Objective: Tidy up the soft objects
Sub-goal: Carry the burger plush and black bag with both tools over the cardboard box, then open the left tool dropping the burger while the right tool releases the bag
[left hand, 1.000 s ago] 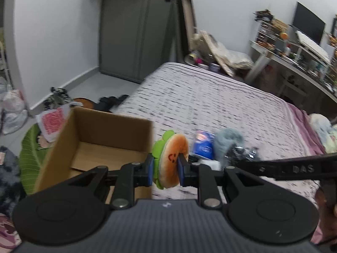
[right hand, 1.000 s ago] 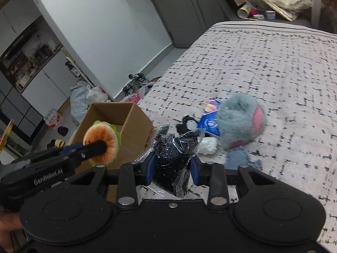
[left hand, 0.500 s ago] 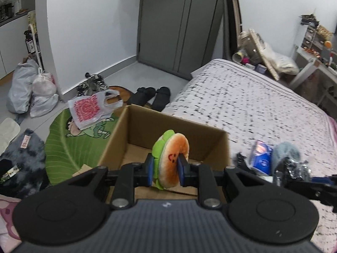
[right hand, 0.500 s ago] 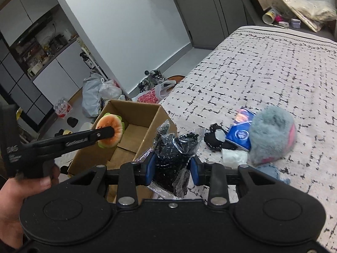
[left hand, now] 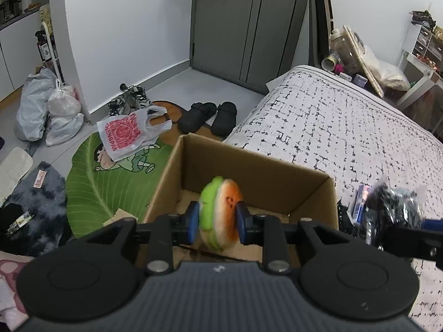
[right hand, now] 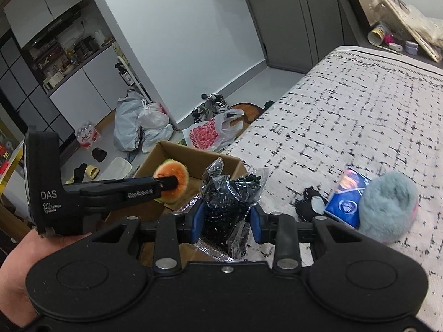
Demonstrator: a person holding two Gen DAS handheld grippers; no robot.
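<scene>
The left hand-held gripper (left hand: 217,222) grips a burger plush (left hand: 220,213), green on one side and orange with a small face on the other, squeezed upright between its blue pads (left hand: 193,221). The plush hangs over the open top of a cardboard box (left hand: 257,174), just inside the near wall; the right wrist view shows the same plush (right hand: 173,184) held above the box (right hand: 180,152) with the left hand-held gripper (right hand: 169,185) reaching in from the side.

The right hand-held gripper (right hand: 225,220) is closed on a clear bag of black bits (right hand: 231,196), the crinkled plastic bulging up between its fingers (right hand: 198,218). This bag sits in the air near the box's right corner, at the edge of the bed (right hand: 346,110).

On the bed's patterned cover, to the right of the held bag, lie a small black item (right hand: 307,202), a blue packet (right hand: 347,202) and a grey fluffy plush (right hand: 387,210) with a touch of pink; the packet touches the plush.

Beyond the box, on the floor, lie a green leaf-shaped rug (left hand: 110,177), a white plastic bag with red print (left hand: 127,132), a pair of black slippers (left hand: 207,117) and tied rubbish bags (left hand: 47,110) against the white wall. A grey wardrobe (left hand: 249,25) stands farther back.
</scene>
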